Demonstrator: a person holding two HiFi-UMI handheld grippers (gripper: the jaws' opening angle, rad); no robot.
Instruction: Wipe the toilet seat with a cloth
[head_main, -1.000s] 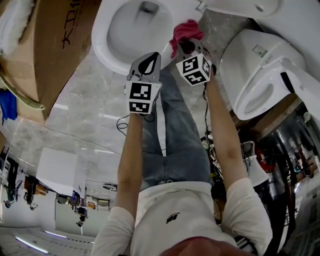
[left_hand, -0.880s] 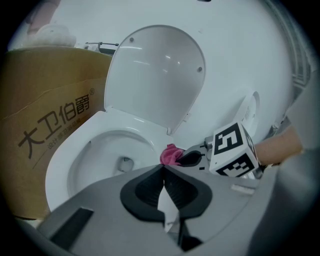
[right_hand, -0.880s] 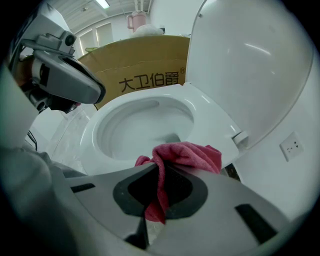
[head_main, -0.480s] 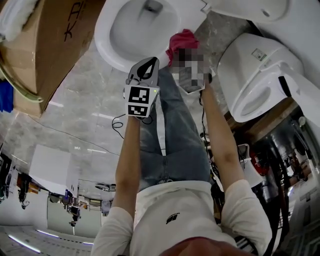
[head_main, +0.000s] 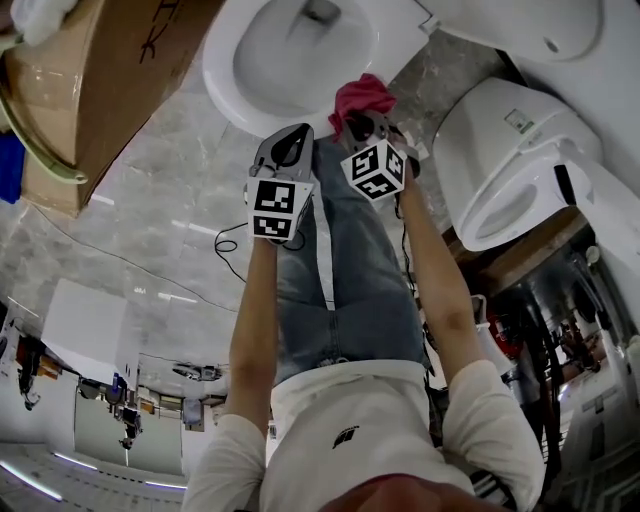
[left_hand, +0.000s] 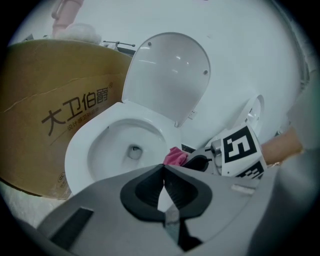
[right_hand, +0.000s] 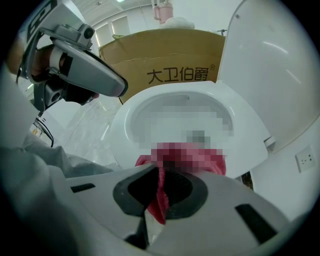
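Standing at the far left is a brown cardboard box, just beside the white toilet with its lid up. The left hand-held gripper hangs near the toilet's front rim, its jaws pressed together with nothing in them. Next to it, the right hand-held gripper is clamped on a red cloth, which sits at the front rim. Another white toilet lies to the right.

White short-sleeved T-shirt, blue jeans
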